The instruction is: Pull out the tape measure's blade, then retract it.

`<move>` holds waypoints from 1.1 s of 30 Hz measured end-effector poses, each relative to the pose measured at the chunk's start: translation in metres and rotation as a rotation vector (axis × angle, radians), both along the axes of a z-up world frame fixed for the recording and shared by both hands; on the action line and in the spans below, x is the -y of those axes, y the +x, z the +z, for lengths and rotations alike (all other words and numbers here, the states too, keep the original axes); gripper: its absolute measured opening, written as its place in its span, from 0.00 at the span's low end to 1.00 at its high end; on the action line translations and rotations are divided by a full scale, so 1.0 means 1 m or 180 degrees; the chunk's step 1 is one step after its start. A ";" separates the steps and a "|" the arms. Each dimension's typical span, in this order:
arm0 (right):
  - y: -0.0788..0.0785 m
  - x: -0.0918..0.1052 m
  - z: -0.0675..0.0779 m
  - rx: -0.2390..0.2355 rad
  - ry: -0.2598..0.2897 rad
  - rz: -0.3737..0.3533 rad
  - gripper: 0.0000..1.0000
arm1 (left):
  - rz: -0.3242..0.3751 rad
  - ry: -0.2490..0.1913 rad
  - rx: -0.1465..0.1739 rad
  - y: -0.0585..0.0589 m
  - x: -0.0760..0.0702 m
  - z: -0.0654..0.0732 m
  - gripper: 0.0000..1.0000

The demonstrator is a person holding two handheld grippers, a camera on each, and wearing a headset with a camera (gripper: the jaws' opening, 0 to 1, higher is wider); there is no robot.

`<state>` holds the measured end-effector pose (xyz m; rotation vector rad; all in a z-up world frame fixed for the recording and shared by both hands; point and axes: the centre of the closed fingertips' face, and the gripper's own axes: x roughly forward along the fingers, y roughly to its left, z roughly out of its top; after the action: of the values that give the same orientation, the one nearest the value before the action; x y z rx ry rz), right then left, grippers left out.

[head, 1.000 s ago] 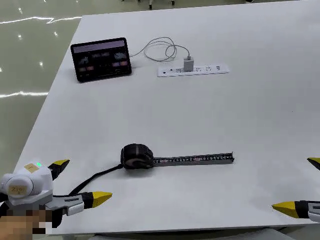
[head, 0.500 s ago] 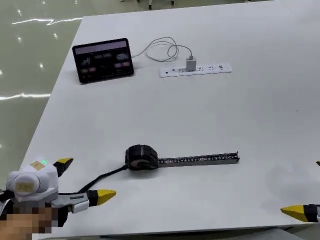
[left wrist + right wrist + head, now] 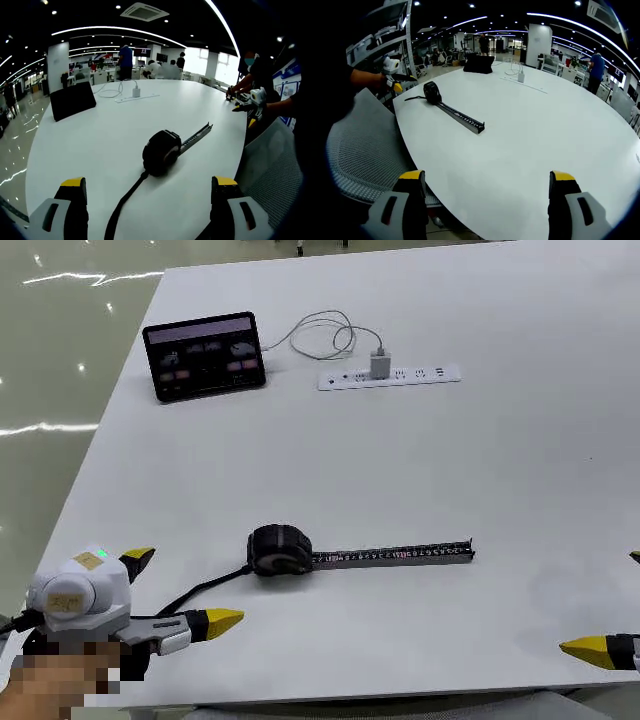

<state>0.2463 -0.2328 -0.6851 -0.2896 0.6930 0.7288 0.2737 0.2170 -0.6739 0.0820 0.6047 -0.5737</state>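
Bearing markings too small to read, the blade (image 3: pixel 395 555) lies extended.

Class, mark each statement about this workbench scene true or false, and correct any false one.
1. The tape measure has its blade pulled out, lying on the table. True.
2. The left tool is shut on the tape measure. False: it is open and apart from it.
3. A charger is plugged into the power strip. True.
4. The tablet lies flat beside the blade's tip. False: it stands propped, far from the blade.
5. The right tool is open and holds nothing. True.
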 end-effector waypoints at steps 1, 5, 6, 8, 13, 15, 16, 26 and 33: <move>0.000 0.000 0.000 -0.0001 -0.0006 0.0015 0.97 | -0.0006 0.0003 -0.0003 0.000 0.003 0.000 1.00; 0.002 -0.001 0.003 0.0024 -0.0037 0.0070 0.97 | -0.0022 -0.0011 -0.0011 0.001 0.011 0.001 1.00; 0.003 -0.001 0.004 0.0029 -0.0046 0.0077 0.98 | -0.0023 -0.0016 -0.0002 0.002 0.012 0.001 1.00; 0.003 -0.002 0.004 0.0011 -0.0070 0.0104 0.99 | -0.0023 -0.0034 0.0004 0.004 0.016 0.002 1.00; 0.007 -0.005 0.007 0.0024 -0.0127 0.0187 0.98 | 0.0021 -0.0055 0.0039 0.013 0.023 0.005 1.00; 0.009 -0.006 0.007 0.0019 -0.0139 0.0209 0.97 | 0.0063 -0.0108 0.0042 0.019 0.025 0.007 1.00; 0.009 -0.007 0.007 0.0014 -0.0147 0.0221 0.98 | 0.0087 -0.0117 0.0048 0.021 0.026 0.008 1.00; 0.015 -0.020 0.007 0.0000 -0.0251 0.0460 1.00 | 0.0229 -0.0111 -0.0003 0.037 0.037 0.003 1.00; 0.024 -0.023 0.009 0.0016 -0.0265 0.0528 1.00 | 0.0277 -0.0002 0.0022 0.039 0.041 -0.002 1.00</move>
<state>0.2707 -0.2097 -0.6757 -0.4286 0.7012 0.8577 0.3130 0.1761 -0.6757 0.0567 0.5985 -0.4893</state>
